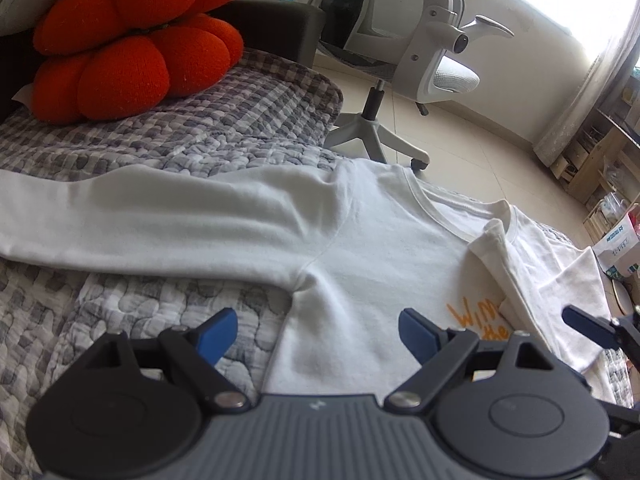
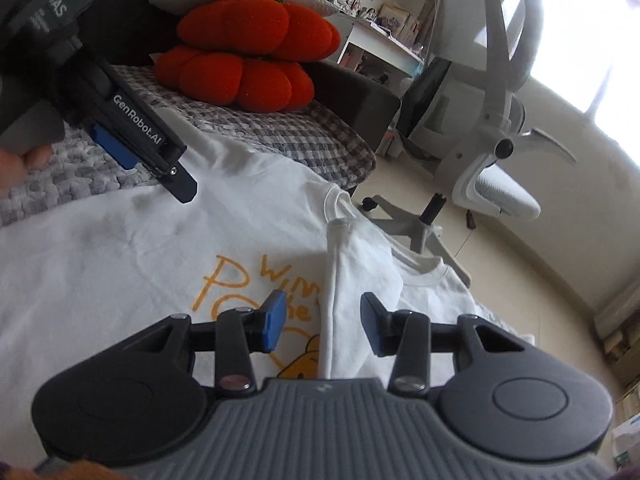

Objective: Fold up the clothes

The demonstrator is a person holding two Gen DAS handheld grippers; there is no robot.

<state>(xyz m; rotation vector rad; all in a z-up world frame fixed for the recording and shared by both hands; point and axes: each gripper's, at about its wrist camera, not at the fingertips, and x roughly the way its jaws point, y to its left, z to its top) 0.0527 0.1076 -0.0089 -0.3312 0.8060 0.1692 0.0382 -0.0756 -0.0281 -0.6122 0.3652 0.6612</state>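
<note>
A white long-sleeved shirt (image 1: 360, 264) with orange lettering (image 1: 476, 312) lies face up on a grey checked quilt (image 1: 120, 320). Its left sleeve (image 1: 140, 224) stretches out flat to the left. The right sleeve (image 2: 356, 280) is folded over the chest, covering part of the print (image 2: 240, 280). My left gripper (image 1: 318, 334) hovers open above the shirt's side, below the armpit, holding nothing. My right gripper (image 2: 323, 322) is open over the folded sleeve, with the cloth lying between its fingers, not pinched. The left gripper (image 2: 132, 140) also shows in the right wrist view, upper left.
Two orange pumpkin-shaped cushions (image 1: 132, 40) are stacked at the quilt's far end. A white office chair (image 1: 432, 60) stands on the tiled floor beyond the bed edge. Wooden shelves and boxes (image 1: 608, 200) sit on the right by a curtain.
</note>
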